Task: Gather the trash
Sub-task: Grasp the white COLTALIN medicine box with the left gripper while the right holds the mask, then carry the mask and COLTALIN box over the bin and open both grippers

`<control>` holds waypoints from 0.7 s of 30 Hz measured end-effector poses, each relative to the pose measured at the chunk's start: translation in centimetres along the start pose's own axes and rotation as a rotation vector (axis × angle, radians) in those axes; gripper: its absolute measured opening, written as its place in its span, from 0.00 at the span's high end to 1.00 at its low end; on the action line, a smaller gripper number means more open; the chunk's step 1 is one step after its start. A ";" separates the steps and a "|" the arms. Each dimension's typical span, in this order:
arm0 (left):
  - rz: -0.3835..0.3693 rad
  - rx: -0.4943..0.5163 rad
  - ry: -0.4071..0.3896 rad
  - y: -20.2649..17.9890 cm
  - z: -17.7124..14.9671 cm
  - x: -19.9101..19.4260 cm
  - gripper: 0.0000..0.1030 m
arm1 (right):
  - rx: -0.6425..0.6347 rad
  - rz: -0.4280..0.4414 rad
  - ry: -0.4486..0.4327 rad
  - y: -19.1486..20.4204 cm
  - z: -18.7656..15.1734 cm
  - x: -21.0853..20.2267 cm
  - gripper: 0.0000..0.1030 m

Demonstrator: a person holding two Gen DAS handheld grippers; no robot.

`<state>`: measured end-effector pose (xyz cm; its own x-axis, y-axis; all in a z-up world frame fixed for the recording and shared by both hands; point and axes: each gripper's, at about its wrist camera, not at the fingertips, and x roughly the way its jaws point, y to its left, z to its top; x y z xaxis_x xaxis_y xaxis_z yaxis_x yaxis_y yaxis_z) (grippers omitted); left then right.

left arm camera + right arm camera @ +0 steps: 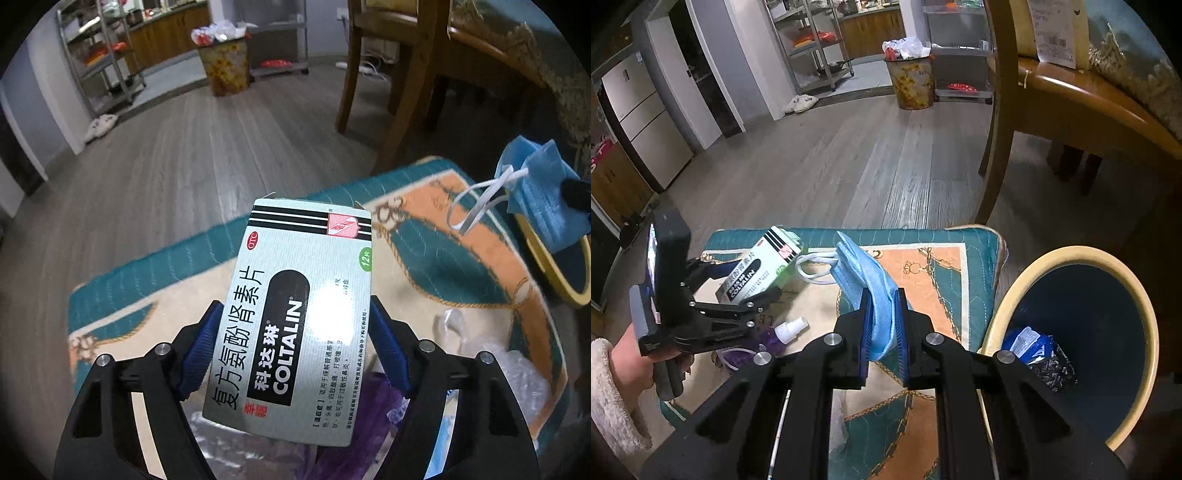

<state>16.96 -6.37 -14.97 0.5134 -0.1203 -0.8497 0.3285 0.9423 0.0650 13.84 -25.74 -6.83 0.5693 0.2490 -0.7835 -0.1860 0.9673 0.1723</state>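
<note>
My left gripper (295,350) is shut on a pale green Coltalin medicine box (299,317) and holds it above the patterned cushion (424,258). The left gripper (738,291) with the box (757,269) also shows in the right wrist view. My right gripper (882,325) is shut on a folded blue face mask (864,280) with white ear loops, held over the cushion (942,266) beside the blue bin (1089,332). In the left wrist view the mask (543,195) hangs at the right, above the bin's yellow rim (554,273).
The bin holds a blue and black wrapper (1038,354). A purple spray bottle (772,336) and clear plastic wrap (509,376) lie on the cushion. A wooden chair (1004,122) and table stand at the right. A full flowered waste bin (912,77) stands far across the wooden floor.
</note>
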 end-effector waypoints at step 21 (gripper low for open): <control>-0.025 -0.042 -0.216 -4.2 2.0 -10.9 0.25 | 0.157 -0.056 -0.123 -6.7 0.3 -9.8 0.89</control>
<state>11.59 -9.62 -4.90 0.6648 -0.2036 -0.7187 0.3125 0.9497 0.0200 9.78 -34.64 -0.12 0.6709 0.1891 -0.7171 -0.0298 0.9730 0.2287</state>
